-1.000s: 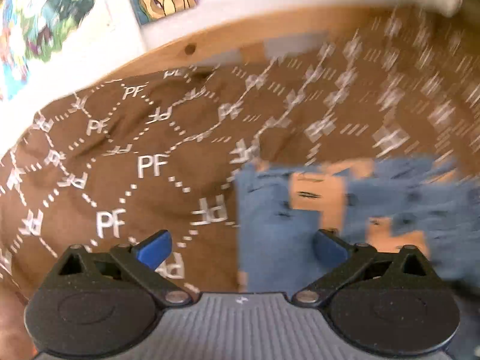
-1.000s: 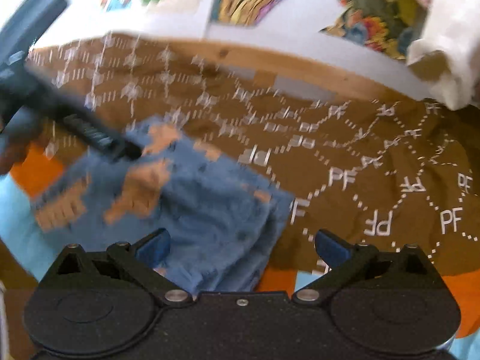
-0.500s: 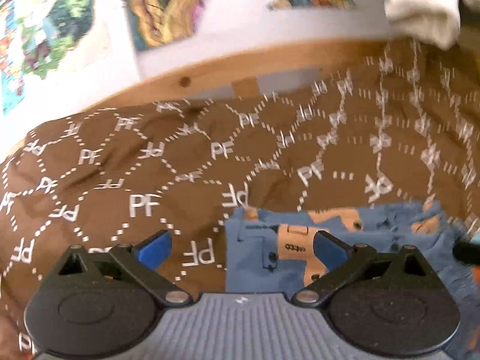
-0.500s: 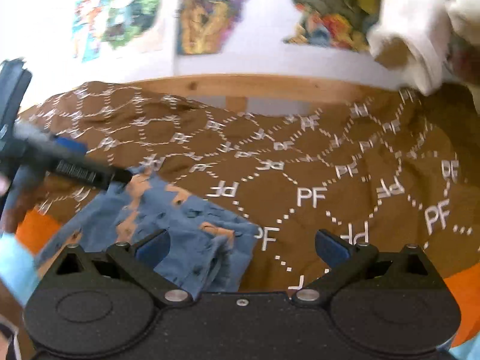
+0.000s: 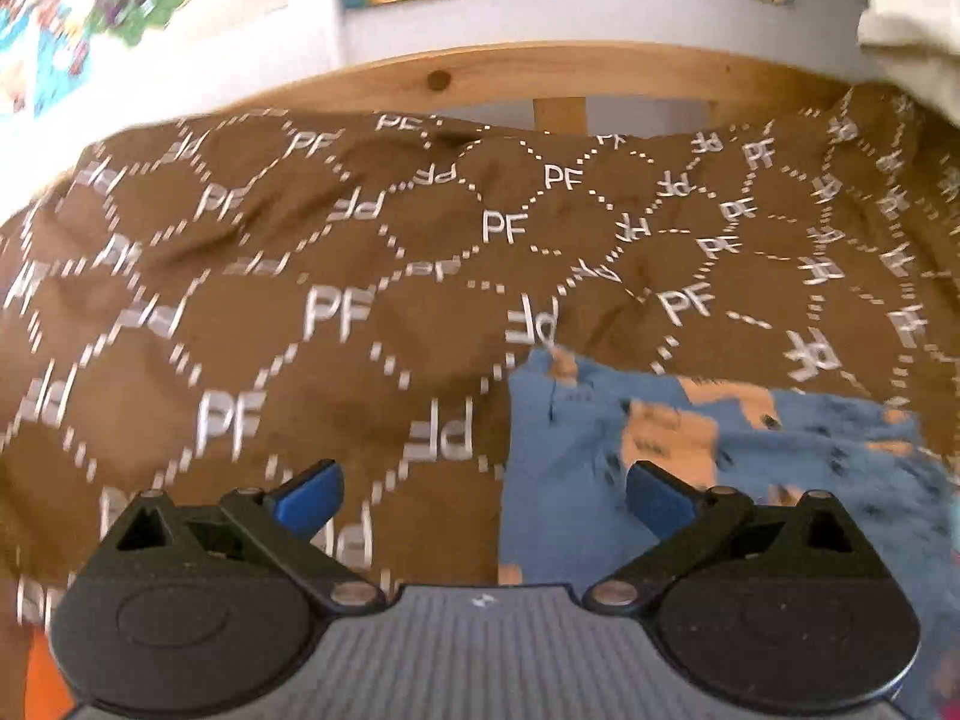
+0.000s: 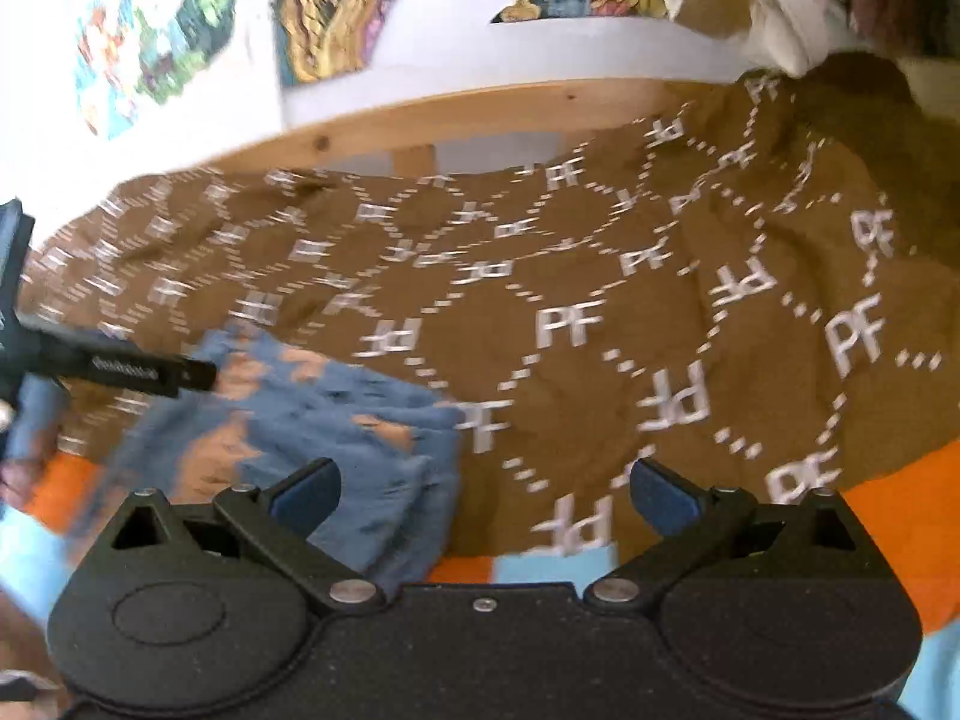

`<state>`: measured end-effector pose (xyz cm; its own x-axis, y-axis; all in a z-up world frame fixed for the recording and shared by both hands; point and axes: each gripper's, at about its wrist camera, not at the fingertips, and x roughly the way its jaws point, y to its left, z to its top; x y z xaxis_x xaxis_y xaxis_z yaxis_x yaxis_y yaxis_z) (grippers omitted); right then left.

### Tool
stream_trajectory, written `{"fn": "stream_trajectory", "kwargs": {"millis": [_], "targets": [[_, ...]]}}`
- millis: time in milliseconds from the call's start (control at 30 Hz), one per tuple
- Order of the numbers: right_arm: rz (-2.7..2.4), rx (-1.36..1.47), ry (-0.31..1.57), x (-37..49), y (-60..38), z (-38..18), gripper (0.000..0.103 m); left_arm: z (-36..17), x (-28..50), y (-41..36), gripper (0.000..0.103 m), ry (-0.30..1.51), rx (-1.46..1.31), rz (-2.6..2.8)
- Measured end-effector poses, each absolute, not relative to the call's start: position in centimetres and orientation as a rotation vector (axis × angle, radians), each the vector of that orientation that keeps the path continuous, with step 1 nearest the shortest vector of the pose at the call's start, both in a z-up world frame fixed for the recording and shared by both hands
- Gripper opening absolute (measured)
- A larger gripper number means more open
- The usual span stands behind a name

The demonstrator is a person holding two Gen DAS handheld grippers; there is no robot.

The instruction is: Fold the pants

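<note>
The pants (image 5: 690, 468) are blue with orange patches and lie folded in a compact stack on the brown "PF" patterned blanket (image 5: 360, 312). In the left wrist view they sit at the lower right. My left gripper (image 5: 483, 495) is open and empty, above the stack's left edge. In the right wrist view the pants (image 6: 336, 438) lie at the lower left. My right gripper (image 6: 483, 492) is open and empty, above the stack's right edge. The other gripper's body (image 6: 114, 366) shows at the far left of that view.
A wooden bed rail (image 5: 540, 78) runs behind the blanket, with a white wall and colourful pictures (image 6: 324, 6) above. A white cloth (image 6: 756, 6) hangs at the upper right. An orange and light-blue cover (image 6: 900, 516) shows under the blanket's near edge.
Both grippers have pulled back and risen from the folded pants. The left view has swung so the pants sit further right and lower. Both stay open and empty.
</note>
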<state>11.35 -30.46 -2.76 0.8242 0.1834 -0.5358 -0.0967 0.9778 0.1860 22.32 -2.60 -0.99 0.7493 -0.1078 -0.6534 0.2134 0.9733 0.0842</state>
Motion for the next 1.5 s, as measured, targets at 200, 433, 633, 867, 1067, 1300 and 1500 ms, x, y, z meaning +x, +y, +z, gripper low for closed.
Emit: {"fn": "stream_trajectory", "kwargs": {"millis": [200, 433, 633, 867, 1067, 1300, 1500], "targets": [[0.171, -0.035, 0.728, 11.2, -26.9, -3.3, 0.102, -2.7, 17.2, -1.1, 0.103, 0.789, 0.245, -0.229], [0.210, -0.112, 0.775, 10.2, -25.9, -3.0, 0.102, -4.0, 15.1, -0.4, 0.103, 0.803, 0.277, -0.179], [0.254, -0.187, 0.790, 9.7, -27.0, -1.8, 0.102, -3.7, 14.4, 0.0, 0.103, 0.836, 0.266, -0.178], [0.267, -0.174, 0.805, 9.7, -28.2, -1.7, 0.102, -3.8, 13.2, 0.1, 0.103, 0.833, 0.321, -0.206], [0.267, -0.089, 0.770, 9.8, -29.2, -1.0, 0.102, -4.1, 13.2, 0.0, 0.103, 0.860, 0.366, -0.235], [0.285, 0.104, 0.702, 10.1, -30.2, -0.5, 0.102, -4.4, 13.0, 0.5, 0.103, 0.906, 0.409, -0.282], [0.309, 0.077, 0.763, 11.0, -29.1, -1.9, 0.102, -2.7, 12.6, 2.3, 0.103, 0.917, 0.351, -0.390]]}}
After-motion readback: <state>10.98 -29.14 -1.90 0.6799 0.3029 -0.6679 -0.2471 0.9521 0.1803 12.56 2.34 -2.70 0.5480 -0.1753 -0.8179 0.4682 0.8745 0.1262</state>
